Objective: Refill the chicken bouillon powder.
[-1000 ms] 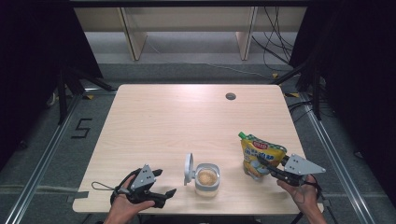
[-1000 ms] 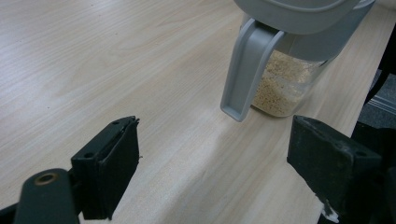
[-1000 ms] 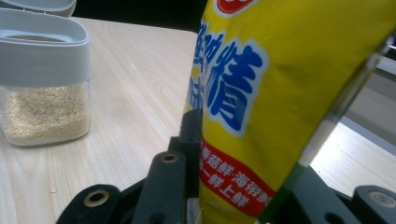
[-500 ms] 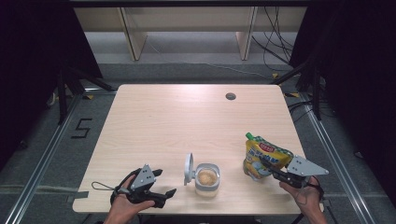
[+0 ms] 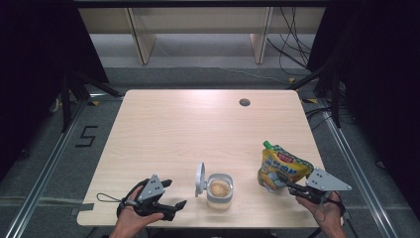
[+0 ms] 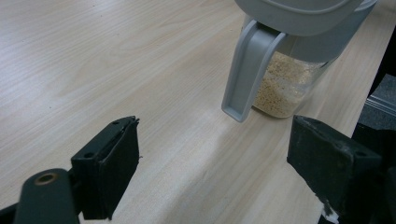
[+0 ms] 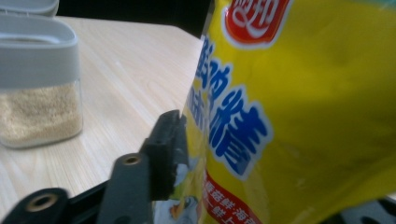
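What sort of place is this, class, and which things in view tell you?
Probably a lab recording bay, not a kitchen: a bare wooden table with a cable hole, dark curtains around it, loose cables on the floor.

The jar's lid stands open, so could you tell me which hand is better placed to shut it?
Left, probably. The left tool sits open beside the jar, on the side where the lid stands. The right tool, its jaws just opened, is at the yellow pouch.
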A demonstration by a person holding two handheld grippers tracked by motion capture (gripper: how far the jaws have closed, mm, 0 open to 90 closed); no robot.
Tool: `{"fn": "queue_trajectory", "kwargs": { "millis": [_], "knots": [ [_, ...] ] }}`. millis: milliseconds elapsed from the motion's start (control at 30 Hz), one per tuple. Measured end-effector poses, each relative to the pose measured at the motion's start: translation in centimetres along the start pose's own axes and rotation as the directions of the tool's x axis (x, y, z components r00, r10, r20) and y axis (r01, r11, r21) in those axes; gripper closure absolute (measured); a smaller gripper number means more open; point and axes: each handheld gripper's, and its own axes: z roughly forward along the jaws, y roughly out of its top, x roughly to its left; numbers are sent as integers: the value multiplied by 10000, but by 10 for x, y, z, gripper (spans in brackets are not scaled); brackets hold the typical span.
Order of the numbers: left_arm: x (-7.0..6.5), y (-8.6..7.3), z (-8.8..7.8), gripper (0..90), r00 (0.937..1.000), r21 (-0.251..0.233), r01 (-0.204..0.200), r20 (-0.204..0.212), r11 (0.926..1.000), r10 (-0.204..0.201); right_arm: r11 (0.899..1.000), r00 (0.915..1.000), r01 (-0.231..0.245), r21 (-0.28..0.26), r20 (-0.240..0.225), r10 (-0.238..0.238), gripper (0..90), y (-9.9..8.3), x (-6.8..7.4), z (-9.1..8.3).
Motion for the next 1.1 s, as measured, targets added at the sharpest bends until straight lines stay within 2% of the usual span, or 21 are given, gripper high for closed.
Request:
{"fn": "queue_trajectory", "kwargs": {
  "millis": [100,133,200,233,267,300,367,400,467,500,533,700,733,800,833,867,933,967,1000,1033,1100],
  "knots": [
    [-1,0,1,160,9999,-155,165,-1,9997,-165,9999,9992,-69,95,404,65,413,2,0,-6],
    [1,0,0,160,9999,31,-103,-27,9999,103,9983,9974,-577,-48,439,579,398,2,3,-8],
    [0,0,0,160,10000,-86,28,45,10000,-27,9979,9964,-638,48,569,635,360,2,2,-14],
    [1,0,0,160,10000,-5,-60,-9,10000,60,9954,9931,-961,41,675,956,349,2,4,-17],
    [1,0,0,160,9999,56,-106,-39,9999,106,9856,9843,-1680,187,581,1667,340,2,9,-20],
    [1,0,0,160,10000,54,-74,-39,10000,75,9906,9880,-1362,122,752,1350,328,2,7,-23],
    [0,0,0,160,9999,-92,134,52,9999,-133,9866,9834,-1605,295,905,1573,311,2,10,-28],
    [1,0,0,160,10000,-79,73,17,9999,-73,9746,9720,-2172,546,1043,2108,307,2,16,-33],
    [1,0,0,160,9999,-103,96,42,9999,-96,9705,9655,-2342,571,1307,2253,286,2,18,-37],
    [1,0,0,160,9999,-108,152,37,9998,-151,9745,9699,-2154,626,1302,2060,286,2,17,-39],
    [2,0,-1,160,10000,-42,-13,-29,10000,12,9620,9573,-2624,759,1457,2497,280,2,21,-42],
    [2,1,-1,160,9998,-105,171,-107,9998,-172,9545,9509,-2806,1010,1647,2621,247,-3,26,-52],
    [2,1,0,160,9997,-118,222,-107,9997,-223,9472,9423,-3036,1029,1800,2824,243,-3,28,-54],
    [5,1,-1,160,9998,-15,-168,-98,9999,168,9403,9366,-3212,1122,1845,2979,242,-4,33,-57],
    [4,0,0,160,9998,-20,184,-113,9998,-185,9554,9513,-2729,1126,1797,2506,234,-5,31,-57],
    [4,0,0,160,9998,-41,143,-108,9999,-144,9454,9455,-2995,1287,1729,2760,226,-5,33,-58],
    [4,0,0,160,9998,-47,166,-108,9999,-167,9442,9454,-2997,1367,1759,2746,219,-6,37,-59],
    [4,0,0,160,9998,-19,140,-135,9999,-141,9322,9365,-3285,1522,1809,3005,214,-5,40,-60],
    [3,0,-1,160,9997,-8,186,-132,9998,-187,9306,9357,-3313,1556,1807,3029,208,-6,42,-61],
    [4,0,-1,160,9999,-5,120,-97,9999,-120,9419,9481,-2975,1557,1644,2723,207,-6,40,-60],
    [4,0,-1,160,9999,-42,7,-153,10000,-7,9262,9357,-3334,1761,1825,3020,205,-5,46,-63]
  ]
}}
